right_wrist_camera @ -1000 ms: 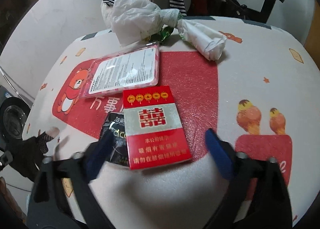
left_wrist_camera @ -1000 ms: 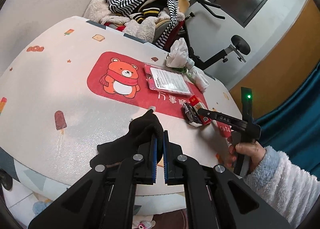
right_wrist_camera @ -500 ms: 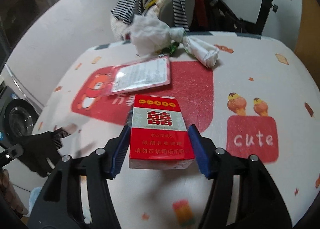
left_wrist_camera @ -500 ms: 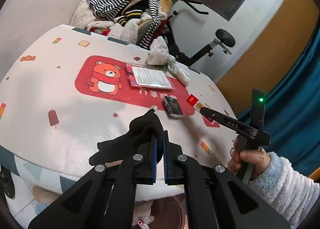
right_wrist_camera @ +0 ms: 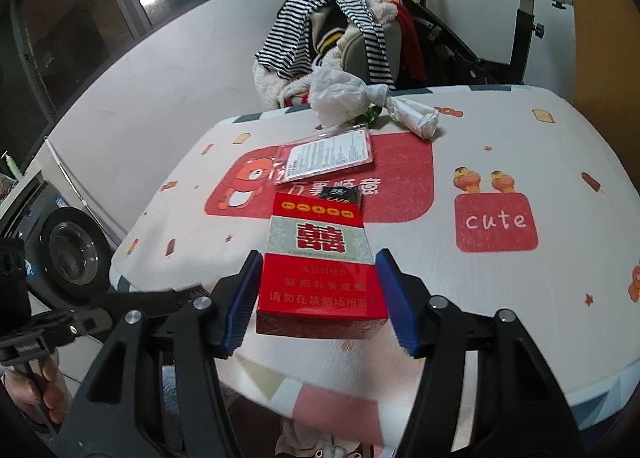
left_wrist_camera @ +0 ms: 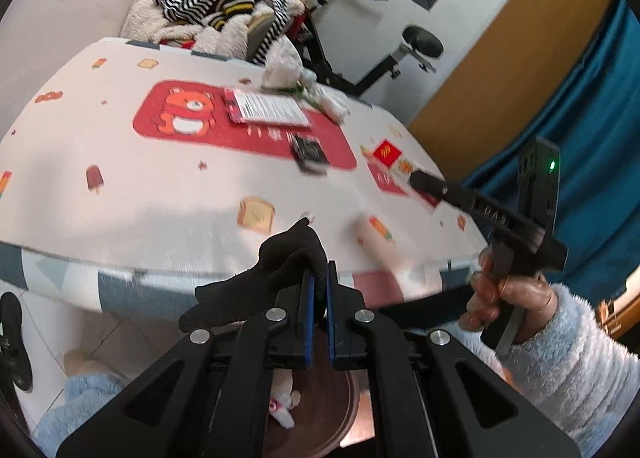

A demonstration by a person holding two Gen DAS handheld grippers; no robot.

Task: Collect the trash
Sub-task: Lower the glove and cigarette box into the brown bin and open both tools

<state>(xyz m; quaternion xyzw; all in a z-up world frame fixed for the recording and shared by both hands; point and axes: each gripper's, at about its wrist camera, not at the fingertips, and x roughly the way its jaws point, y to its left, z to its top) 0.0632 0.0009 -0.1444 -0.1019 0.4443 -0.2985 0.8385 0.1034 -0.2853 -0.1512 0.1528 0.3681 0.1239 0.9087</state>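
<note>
Cigarette pack [right_wrist_camera: 320, 270], red with white band, sits between the blue pads of the right gripper [right_wrist_camera: 316, 298], clamped on both sides and held off the table [right_wrist_camera: 500, 290], over its near edge. In the left wrist view the same pack [left_wrist_camera: 394, 159] shows small at the tip of that gripper, gripped by a hand [left_wrist_camera: 508, 298] in a fluffy pale sleeve [left_wrist_camera: 568, 354], pointing down toward the tabletop.

Left gripper [left_wrist_camera: 318, 286] is clenched on a black glove [left_wrist_camera: 276, 270]; glove fingers droop to the left, one tip pale. It hangs in front of the table's near edge, angled down.

Table has a white cartoon-print cover with a red bear panel. On it: a small dark packet [right_wrist_camera: 342, 193] just behind the pack, a pink-edged blister card [right_wrist_camera: 328, 155] further back, crumpled white plastic bags [right_wrist_camera: 360, 101] at the far edge.

Behind: chair piled with striped clothes [right_wrist_camera: 320, 25], exercise bike [right_wrist_camera: 520, 17], washing machine [right_wrist_camera: 68, 254] at left, blue curtain [left_wrist_camera: 592, 105], dark window.

Left view is motion-blurred; packet text unreadable. Something small and pinkish-white [left_wrist_camera: 282, 406] under the left gripper, cannot identify.
</note>
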